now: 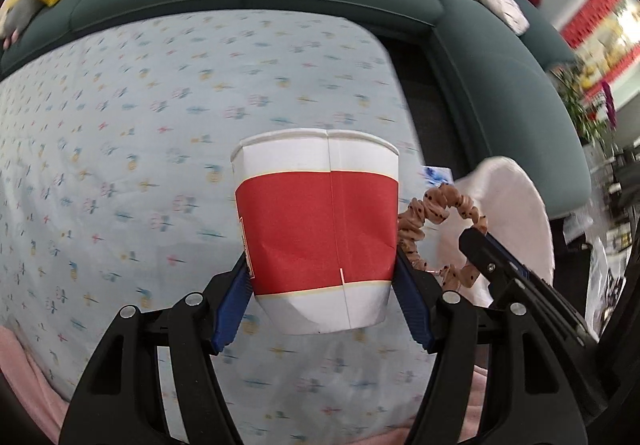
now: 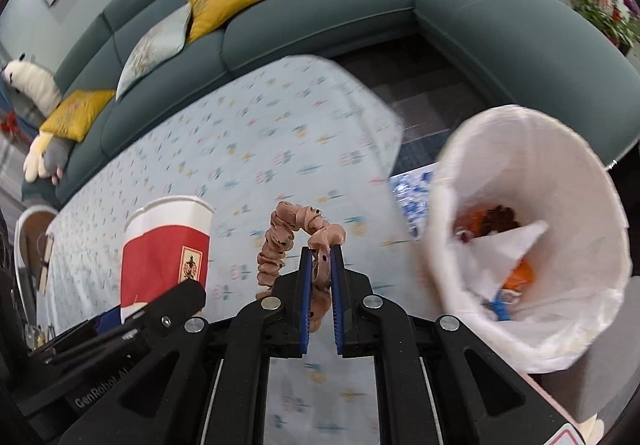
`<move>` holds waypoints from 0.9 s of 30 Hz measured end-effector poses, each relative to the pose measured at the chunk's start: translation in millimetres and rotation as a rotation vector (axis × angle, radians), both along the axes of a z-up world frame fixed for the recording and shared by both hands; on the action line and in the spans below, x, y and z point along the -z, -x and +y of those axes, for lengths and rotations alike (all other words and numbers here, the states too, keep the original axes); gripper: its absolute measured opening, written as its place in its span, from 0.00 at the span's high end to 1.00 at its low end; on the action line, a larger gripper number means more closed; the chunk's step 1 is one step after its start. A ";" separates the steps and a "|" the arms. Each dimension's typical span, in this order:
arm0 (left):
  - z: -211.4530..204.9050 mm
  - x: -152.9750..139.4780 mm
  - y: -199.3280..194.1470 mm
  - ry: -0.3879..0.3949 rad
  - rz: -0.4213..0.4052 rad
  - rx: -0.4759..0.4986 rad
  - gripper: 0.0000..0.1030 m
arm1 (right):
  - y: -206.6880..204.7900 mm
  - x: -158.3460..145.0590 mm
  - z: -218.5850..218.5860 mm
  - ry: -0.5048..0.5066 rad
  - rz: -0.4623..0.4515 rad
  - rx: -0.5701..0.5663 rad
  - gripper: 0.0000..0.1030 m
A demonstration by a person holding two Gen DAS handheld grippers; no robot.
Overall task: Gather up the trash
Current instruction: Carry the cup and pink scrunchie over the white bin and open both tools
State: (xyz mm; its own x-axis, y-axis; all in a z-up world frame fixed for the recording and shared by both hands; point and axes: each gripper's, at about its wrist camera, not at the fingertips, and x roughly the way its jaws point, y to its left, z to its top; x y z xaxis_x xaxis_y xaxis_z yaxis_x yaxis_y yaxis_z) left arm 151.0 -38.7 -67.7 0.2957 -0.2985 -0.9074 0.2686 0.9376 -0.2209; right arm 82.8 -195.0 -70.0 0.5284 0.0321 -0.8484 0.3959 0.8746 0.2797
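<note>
Light blue flower-printed tablecloth [image 2: 248, 149] across the scene, white-lined round trash bin [image 2: 532, 229] at right holding scraps, red and white paper cup [image 1: 320, 233] clamped in left gripper [image 1: 322, 309], pink dotted fabric scrunchie [image 2: 296, 245] pinched by right gripper [image 2: 320, 309] left of the bin.

Paper cup [image 1: 320, 229]: red band w/ white top & base, small label on side, wall creased, upright, pinched at lower sides btwn blue pads. Scrunchie [image 2: 298, 241]: pinkish-tan w/ dark dots, looped, hanging up from closed blue pads, at 3 o'clock just beside cup. Trash bin [image 2: 532, 237]: white liner, tilted open mouth, holds white paper, orange & blue scraps; 3 o'clock of scrunchie.
</note>
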 end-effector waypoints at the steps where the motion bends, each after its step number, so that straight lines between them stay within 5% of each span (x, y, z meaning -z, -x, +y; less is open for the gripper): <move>1: -6.9 -2.2 4.3 -0.002 -0.006 0.012 0.39 | 4.5 -2.7 -7.1 0.002 -0.007 0.009 0.92; 11: -83.3 -21.1 44.5 -0.015 -0.057 0.147 0.39 | 64.4 -24.1 -80.3 0.021 -0.069 0.120 0.92; 27: -175.0 -19.3 71.3 -0.033 -0.084 0.312 0.38 | 109.8 -15.3 -153.8 0.019 -0.074 0.237 0.92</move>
